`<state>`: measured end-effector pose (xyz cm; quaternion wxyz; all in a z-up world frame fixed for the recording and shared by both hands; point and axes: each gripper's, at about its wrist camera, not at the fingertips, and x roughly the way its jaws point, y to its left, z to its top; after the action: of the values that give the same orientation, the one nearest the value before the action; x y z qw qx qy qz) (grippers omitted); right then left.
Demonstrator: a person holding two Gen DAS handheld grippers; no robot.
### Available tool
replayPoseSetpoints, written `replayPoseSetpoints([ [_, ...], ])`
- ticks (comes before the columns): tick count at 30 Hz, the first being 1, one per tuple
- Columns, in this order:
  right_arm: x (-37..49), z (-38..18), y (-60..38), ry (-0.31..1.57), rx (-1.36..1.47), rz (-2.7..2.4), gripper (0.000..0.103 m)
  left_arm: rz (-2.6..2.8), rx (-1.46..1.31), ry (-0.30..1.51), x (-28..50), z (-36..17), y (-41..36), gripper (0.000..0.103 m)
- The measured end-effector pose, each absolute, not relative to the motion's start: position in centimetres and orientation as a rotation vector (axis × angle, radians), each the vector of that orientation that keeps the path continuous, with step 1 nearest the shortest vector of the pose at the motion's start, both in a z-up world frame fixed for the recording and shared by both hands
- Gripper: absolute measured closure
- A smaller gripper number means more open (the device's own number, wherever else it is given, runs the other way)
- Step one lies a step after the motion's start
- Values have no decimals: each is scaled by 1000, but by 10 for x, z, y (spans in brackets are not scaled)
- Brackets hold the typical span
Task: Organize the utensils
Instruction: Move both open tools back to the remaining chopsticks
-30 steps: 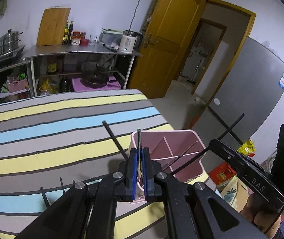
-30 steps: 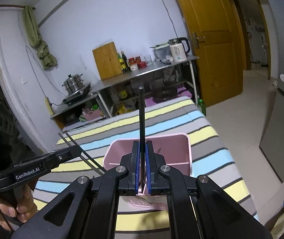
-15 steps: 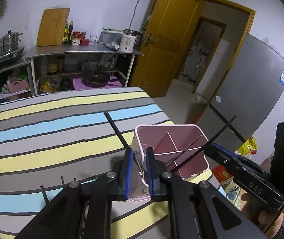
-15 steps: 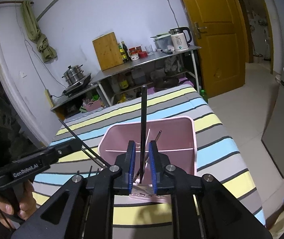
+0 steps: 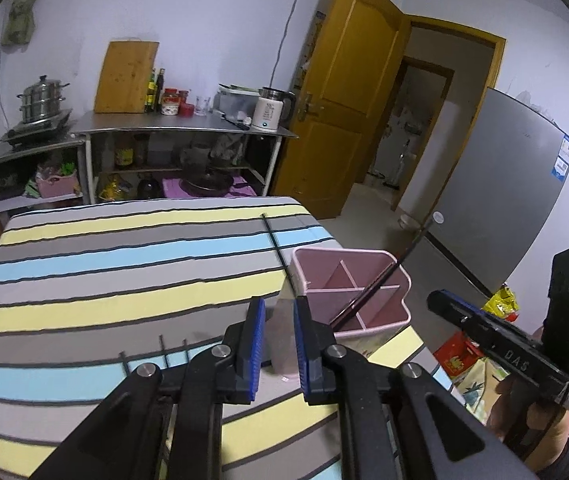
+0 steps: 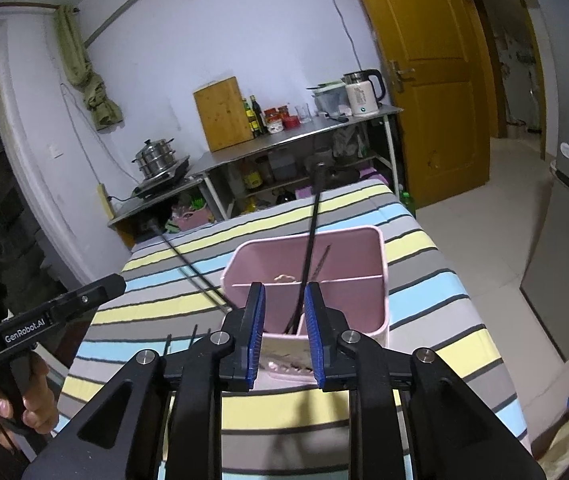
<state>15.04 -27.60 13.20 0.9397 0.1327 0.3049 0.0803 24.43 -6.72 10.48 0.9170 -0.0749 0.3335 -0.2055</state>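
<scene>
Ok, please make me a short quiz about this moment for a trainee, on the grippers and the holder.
1. True or false: the right gripper is shut on the chopstick.
2. The holder is: A) green, B) pink, C) white?
3. Fill in: the left gripper is ____.
Key: 1 false, its jaws stand apart and the chopstick leans in the holder; 2 B; 3 open.
</scene>
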Motion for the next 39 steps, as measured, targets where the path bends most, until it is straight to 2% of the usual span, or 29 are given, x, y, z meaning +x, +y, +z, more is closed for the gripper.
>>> replayPoseSetpoints([
  [20, 102, 117, -227, 650, 230, 296, 82, -288, -196, 737, 166, 55, 13, 89],
  [39, 109, 75, -188, 769, 185, 357, 82, -199, -253, 893, 184, -14, 32, 89],
])
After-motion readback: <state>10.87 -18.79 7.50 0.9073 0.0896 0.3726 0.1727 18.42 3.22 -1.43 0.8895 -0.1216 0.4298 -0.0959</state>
